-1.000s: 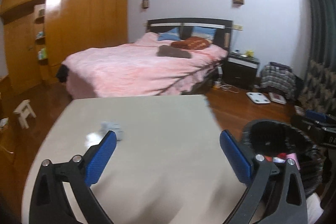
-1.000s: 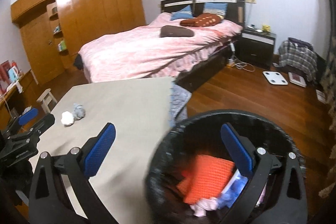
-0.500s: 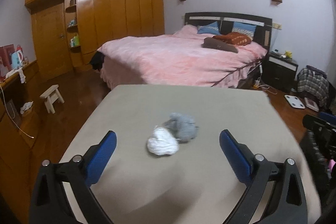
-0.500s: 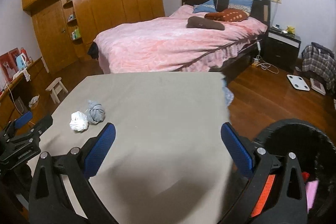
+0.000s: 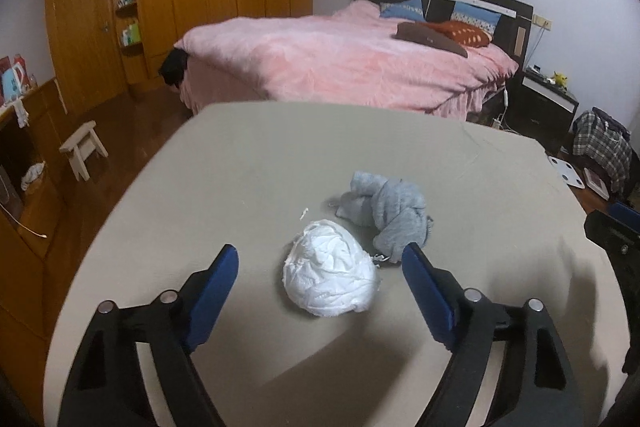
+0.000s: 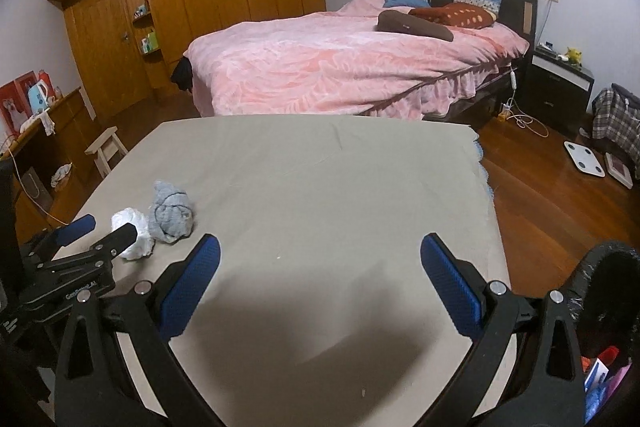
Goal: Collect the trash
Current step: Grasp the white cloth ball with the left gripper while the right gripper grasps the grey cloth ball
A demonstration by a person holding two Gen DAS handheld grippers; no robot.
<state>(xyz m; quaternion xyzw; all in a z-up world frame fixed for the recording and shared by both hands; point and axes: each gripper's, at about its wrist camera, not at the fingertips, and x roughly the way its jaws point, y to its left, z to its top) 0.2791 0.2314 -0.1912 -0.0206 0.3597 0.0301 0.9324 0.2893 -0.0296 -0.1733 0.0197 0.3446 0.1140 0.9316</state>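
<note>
White crumpled wad (image 5: pixel 330 277) sits on the beige surface (image 5: pixel 256 163), touching the grey rag (image 5: pixel 394 213) just behind it; left hand-held gripper (image 5: pixel 320 279) straddles the wad, jaws closing, pads not yet pressing; right hand-held gripper (image 6: pixel 320 277) gapes wide and empty, well right of the wad; black bin (image 6: pixel 608 307) right again.

White wad (image 5: pixel 330 269) touching grey wad (image 5: pixel 390 213)

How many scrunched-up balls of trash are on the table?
2. A white paper wad lies between the closing left gripper's fingers. A grey crumpled wad sits right behind it, touching. The table shows no others.
</note>
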